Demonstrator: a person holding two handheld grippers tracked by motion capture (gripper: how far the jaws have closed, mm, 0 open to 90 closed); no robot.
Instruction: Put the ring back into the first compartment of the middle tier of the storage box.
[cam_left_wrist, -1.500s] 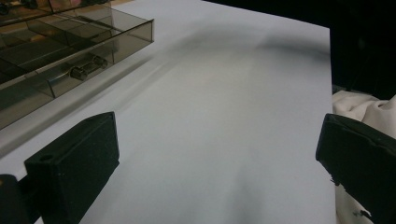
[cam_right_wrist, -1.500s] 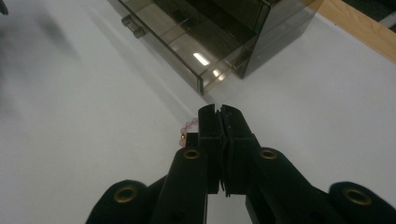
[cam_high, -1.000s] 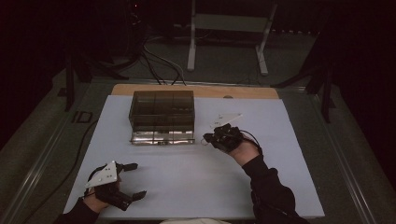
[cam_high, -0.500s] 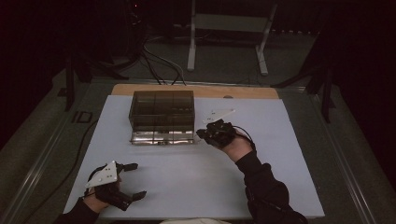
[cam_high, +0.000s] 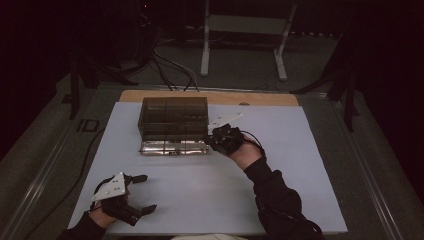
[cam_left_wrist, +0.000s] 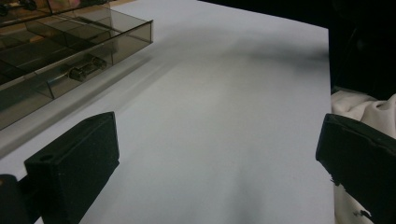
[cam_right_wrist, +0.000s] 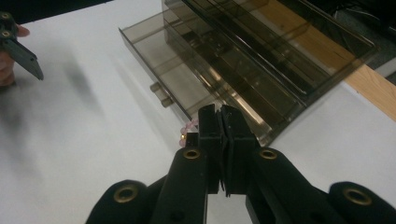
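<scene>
1. Toward the far edge of the white table (cam_high: 300, 165), left of centre, stands a smoky transparent drawer box (cam_high: 174, 117). Its lowest drawer (cam_high: 173, 147) is pulled out toward the person, as it was one second ago.
2. Inside the open drawer, the left gripper view shows partition walls and a small metal-looking item (cam_left_wrist: 86, 69); what it is cannot be told.
3. At the right front corner of the drawer sits the right gripper (cam_high: 214, 141). Compared with one second ago, it has moved left, from just off the box's right side to the drawer's corner.
4. The right gripper view shows the jaws of this gripper (cam_right_wrist: 220, 126) pressed together, tips just beside the drawer's front wall. A small pinkish bead-like object (cam_right_wrist: 190, 124) lies at the tips; whether the jaws pinch it cannot be told.
5. A thin white strip (cam_high: 223, 120) lies on the table beyond the right gripper, beside the box's right side.
6. Near the front left corner of the table rests the left gripper (cam_high: 142, 194), well apart from the box. Its position matches both earlier frames.
7. Its jaws are spread wide; the left gripper view shows bare table surface between them (cam_left_wrist: 219, 154).
8. A grey three-cornered plate (cam_high: 111, 186) sits on top of the left gripper.
9. A wooden board edge (cam_high: 260, 98) shows along the far edge of the table, behind the box.
</scene>
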